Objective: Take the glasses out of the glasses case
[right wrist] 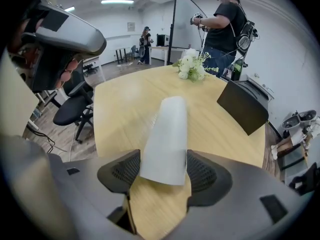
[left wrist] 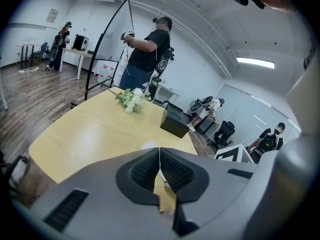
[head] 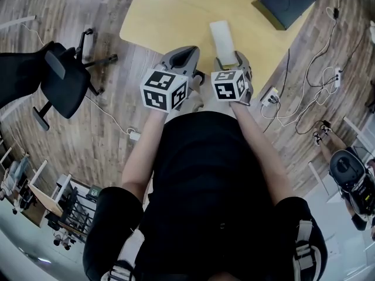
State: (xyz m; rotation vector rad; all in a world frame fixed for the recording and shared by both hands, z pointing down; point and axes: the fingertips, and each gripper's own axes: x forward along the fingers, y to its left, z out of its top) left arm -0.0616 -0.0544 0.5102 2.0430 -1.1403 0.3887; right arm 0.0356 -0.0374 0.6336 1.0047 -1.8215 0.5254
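Head view: a pale grey oblong glasses case [head: 221, 36] lies closed on the yellow wooden table [head: 164, 10]. Left gripper view: the left gripper [left wrist: 159, 155] is pinched together, empty. Right gripper view: the right gripper [right wrist: 164, 171] straddles the case end, jaws apart (approach step); next, clamp.

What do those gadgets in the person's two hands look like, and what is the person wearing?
Both are smooth grey plastic shells: the left hand-held gripper and the right hand-held gripper. Each carries a white cube printed with black square markers. Their jaws are lined with dark, finely ribbed pads. The person wears a black short-sleeved top.
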